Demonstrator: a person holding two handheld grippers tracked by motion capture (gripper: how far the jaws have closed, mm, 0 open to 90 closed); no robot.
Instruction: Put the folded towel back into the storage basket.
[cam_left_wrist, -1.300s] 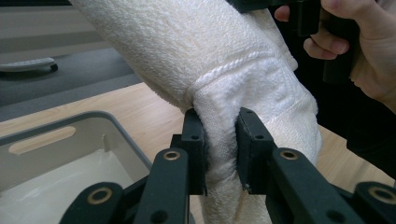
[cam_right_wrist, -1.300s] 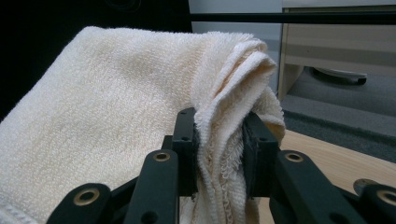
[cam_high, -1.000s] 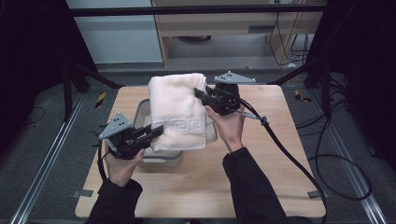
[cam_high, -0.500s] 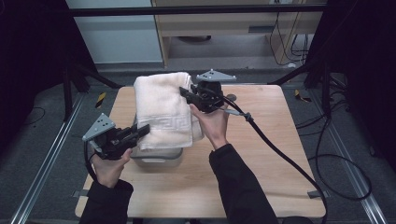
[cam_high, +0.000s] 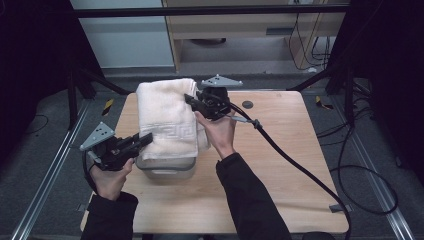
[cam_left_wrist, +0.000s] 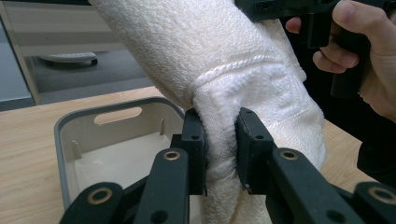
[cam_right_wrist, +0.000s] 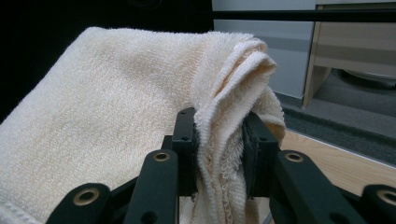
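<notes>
My left tongs (cam_left_wrist: 220, 154) and right tongs (cam_right_wrist: 219, 149) clamp the towel (cam_high: 167, 117); a slack fold may snag the bin (cam_high: 165, 167) rim.

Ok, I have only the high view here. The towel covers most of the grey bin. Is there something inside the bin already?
Observer: In the left gripper view the bin looks empty; a bare pale floor shows under the towel.
Operator: And the left gripper, does it really hold the towel?
Observer: Yes. The left gripper has its jaws shut on a bunched fold at the towel's hemmed end.
Operator: And the right one?
Observer: The right gripper pinches several layers of the towel's other end between its jaws; that end is raised off the table.
</notes>
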